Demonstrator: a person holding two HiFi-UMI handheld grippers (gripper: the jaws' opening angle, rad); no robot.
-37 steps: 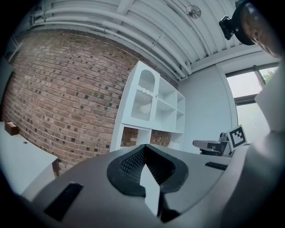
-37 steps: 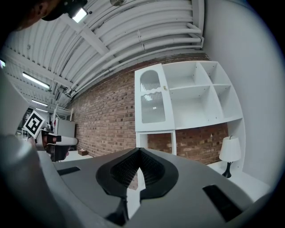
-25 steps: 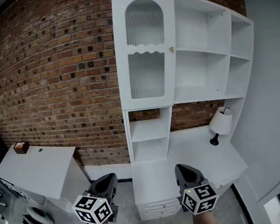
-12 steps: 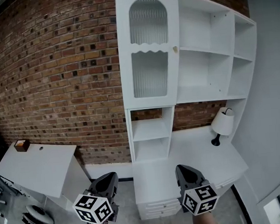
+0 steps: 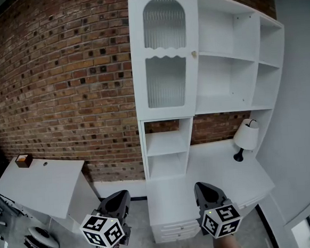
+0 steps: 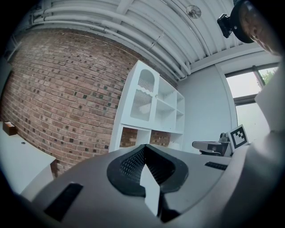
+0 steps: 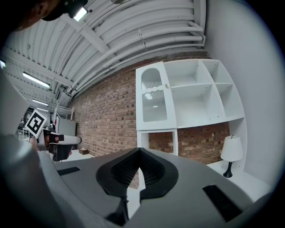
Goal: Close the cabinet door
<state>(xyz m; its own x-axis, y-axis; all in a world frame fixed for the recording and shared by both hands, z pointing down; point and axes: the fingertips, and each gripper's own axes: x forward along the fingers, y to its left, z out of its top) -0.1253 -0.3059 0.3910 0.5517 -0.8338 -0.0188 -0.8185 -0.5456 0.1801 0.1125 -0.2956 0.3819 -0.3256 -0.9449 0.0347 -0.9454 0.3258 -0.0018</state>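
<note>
The white cabinet door (image 5: 164, 56) with ribbed glass panels and a small knob (image 5: 194, 54) stands in the upper left of the white shelf unit and looks flush with its front. It also shows far off as the door (image 6: 143, 95) in the left gripper view and the door (image 7: 154, 100) in the right gripper view. My left gripper (image 5: 117, 196) and right gripper (image 5: 202, 186) hang low in the head view, well short of the cabinet. Both point level towards it. The left gripper (image 6: 143, 146) and right gripper (image 7: 140, 149) are shut with nothing held.
Open white shelves (image 5: 230, 61) fill the unit's right side, above a white desk (image 5: 218, 174) with drawers and a small lamp (image 5: 245, 136). A white table (image 5: 42, 186) with a small brown box (image 5: 23, 161) stands left by the brick wall (image 5: 61, 90).
The head view has shifted a little, so the cabinet sits slightly further right in the picture. Neither gripper has moved and both stay shut.
</note>
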